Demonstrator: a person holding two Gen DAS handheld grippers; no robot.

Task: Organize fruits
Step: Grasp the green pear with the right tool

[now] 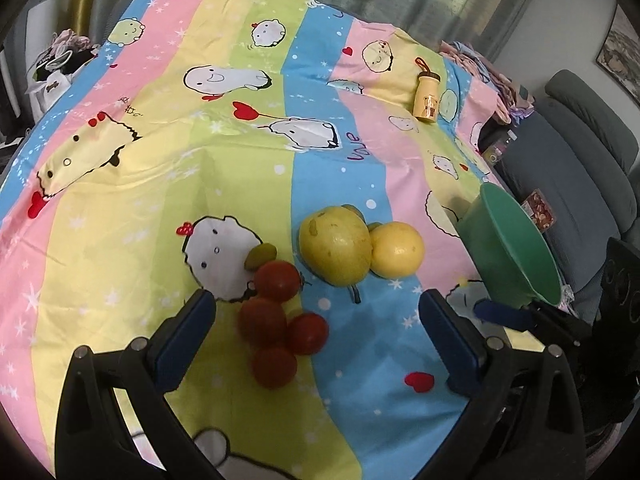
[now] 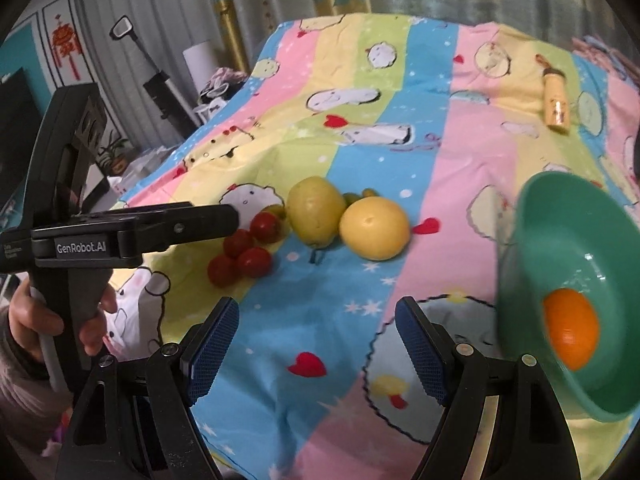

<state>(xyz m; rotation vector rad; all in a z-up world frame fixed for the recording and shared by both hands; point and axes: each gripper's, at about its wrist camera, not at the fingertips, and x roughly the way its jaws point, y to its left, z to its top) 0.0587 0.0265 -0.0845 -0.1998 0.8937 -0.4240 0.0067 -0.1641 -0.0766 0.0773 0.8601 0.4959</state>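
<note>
Right wrist shows "GenRobot.AI" on the left tool (image 2: 224,216) (both tools spread, empty).

Four red tomatoes (image 1: 276,322) clustered near left, two large yellow fruits (image 1: 334,246) at centre, one orange (image 2: 572,330) inside one green bowl (image 2: 532,216) right, one yellow bottle (image 1: 427,97) far right, about three small green fruits (image 1: 260,255).
</note>
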